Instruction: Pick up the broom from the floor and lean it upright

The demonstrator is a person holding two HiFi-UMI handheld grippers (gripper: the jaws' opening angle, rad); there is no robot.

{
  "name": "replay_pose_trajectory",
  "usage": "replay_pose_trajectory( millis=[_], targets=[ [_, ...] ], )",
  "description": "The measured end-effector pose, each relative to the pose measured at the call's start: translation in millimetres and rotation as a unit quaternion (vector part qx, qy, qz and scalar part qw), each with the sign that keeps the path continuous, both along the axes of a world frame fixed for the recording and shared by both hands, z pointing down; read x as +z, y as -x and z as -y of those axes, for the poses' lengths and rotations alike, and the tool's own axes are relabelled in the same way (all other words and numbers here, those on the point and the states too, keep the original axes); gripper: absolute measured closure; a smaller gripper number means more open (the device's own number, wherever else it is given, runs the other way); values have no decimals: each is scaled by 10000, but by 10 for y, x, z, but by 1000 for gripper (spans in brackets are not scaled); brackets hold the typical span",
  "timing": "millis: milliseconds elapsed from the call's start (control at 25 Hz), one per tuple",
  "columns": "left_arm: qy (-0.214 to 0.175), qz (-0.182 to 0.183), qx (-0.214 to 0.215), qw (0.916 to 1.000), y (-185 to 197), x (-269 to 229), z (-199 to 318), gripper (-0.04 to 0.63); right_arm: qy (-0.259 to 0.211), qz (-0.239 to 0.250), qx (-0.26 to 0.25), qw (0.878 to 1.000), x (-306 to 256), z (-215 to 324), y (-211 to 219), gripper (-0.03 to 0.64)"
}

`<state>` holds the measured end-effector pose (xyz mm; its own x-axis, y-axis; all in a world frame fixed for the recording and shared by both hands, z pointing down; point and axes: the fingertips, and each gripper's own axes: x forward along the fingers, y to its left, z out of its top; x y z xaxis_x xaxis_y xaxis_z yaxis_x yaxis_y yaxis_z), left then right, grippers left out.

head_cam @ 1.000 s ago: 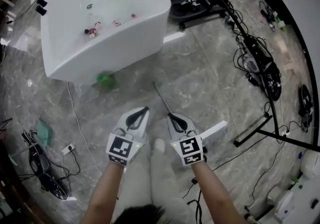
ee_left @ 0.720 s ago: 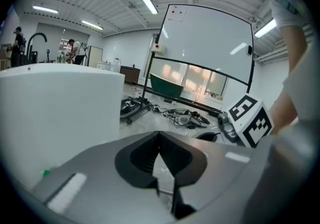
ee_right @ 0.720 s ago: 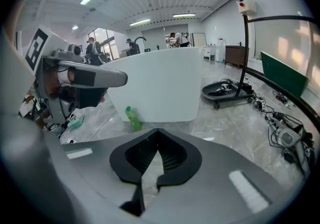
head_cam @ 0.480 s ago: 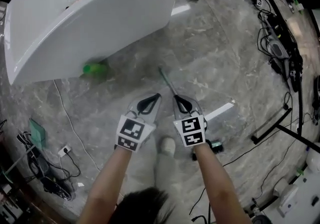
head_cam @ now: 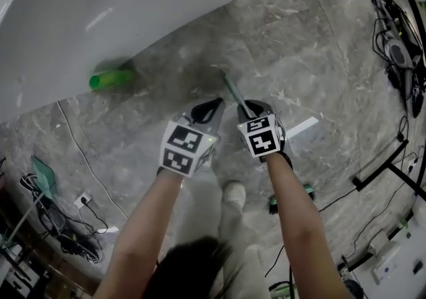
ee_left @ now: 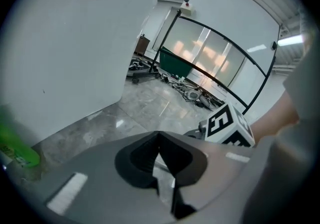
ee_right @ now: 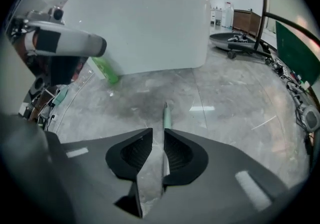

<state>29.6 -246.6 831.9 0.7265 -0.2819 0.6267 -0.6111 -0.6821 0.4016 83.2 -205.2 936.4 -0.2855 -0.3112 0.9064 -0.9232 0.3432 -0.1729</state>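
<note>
Grippers sit side by side low over the grey floor (head_cam: 319,44), on the person's side of the white tub (head_cam: 100,11). The right gripper (ee_right: 157,130) has its jaws apart, having just been opening. The broom handle (ee_right: 166,114) lies in the gap, hugging one jaw with bare floor showing between it and the other, so nothing is clamped yet. The left gripper (ee_left: 159,134), just beside it, is closed tip to tip on nothing.

The handle's long axis runs away from the person toward the tub, nearly in line with the way the right gripper points. Its free end pokes out just past the jaw tips, and the rest runs back beneath the gripper (hidden there). The right hand is therefore the nearer one; closing where it stands would likely take the handle near that end.

Farther off, a green bottle (head_cam: 110,79) lies on its side at the foot of the tub, its label too blurred to read. No writing is legible anywhere (the gripper cubes carry only black-and-white squares).
</note>
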Motion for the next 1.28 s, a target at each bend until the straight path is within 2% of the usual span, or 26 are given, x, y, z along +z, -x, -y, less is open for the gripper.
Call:
replay_pose_trajectory(
  millis=[120,320,480,640,800,1000,1280],
  targets=[
    [48,35,140,9999,-20,186,-15,597,377,-179,-205,9989,364,-21,22,520],
    [112,56,410,9991,-50,330,-69,597,911,-700,-445,9924,800,-74,-53,515],
    [18,166,538,9984,-3,405,-30,597,1072,-963,-453,9885,993,-101,-85,520],
    [-129,205,594,9979,-13,398,12,597,1136,-1009,-444,9874,1044,-79,-90,522],
    [-135,142,472,9987,-8,358,49,597,1108,-798,-196,9904,1025,-90,-103,535],
    [-219,181,433,9987,-10,254,100,597,778,-631,-60,9950,798,-3,-130,537],
    [-444,172,450,9979,-68,-267,104,597,273,-444,-4,9986,189,37,-200,537]
  ],
)
